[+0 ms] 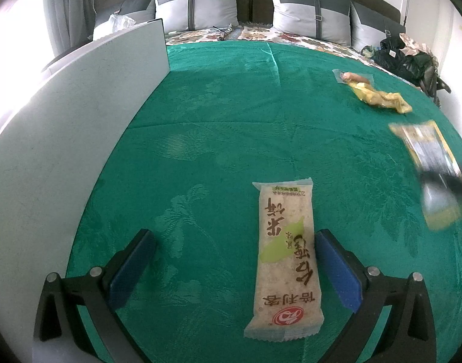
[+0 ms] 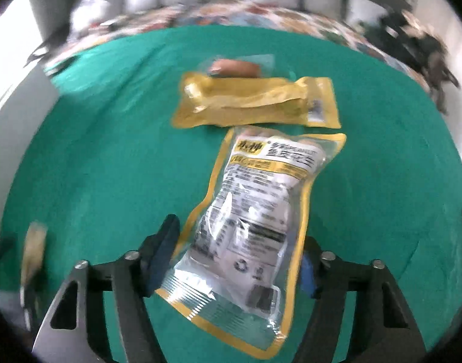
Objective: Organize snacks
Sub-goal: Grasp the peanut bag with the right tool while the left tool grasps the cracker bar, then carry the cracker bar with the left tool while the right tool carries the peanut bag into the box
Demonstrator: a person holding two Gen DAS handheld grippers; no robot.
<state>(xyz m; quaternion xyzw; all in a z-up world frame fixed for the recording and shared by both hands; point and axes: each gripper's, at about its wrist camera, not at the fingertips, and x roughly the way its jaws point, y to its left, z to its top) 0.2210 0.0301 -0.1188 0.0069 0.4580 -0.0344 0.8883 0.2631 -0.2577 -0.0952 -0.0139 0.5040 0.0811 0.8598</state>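
Both pads of the right tool (image 2: pixel 234 257) clamp the peanut packet (image 2: pixel 252 211).

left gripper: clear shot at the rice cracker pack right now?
Probably yes. The left gripper stands open over the green cloth, and the rice cracker pack lies flat between its fingers, close to the right-hand one. Nothing covers the pack; the white board stands well aside.

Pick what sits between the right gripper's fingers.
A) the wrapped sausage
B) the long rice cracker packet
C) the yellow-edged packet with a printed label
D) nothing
C: in the right wrist view the yellow-edged packet sits between the right gripper's blue pads, which pinch its sides, while the rice cracker packet lies by the left gripper.
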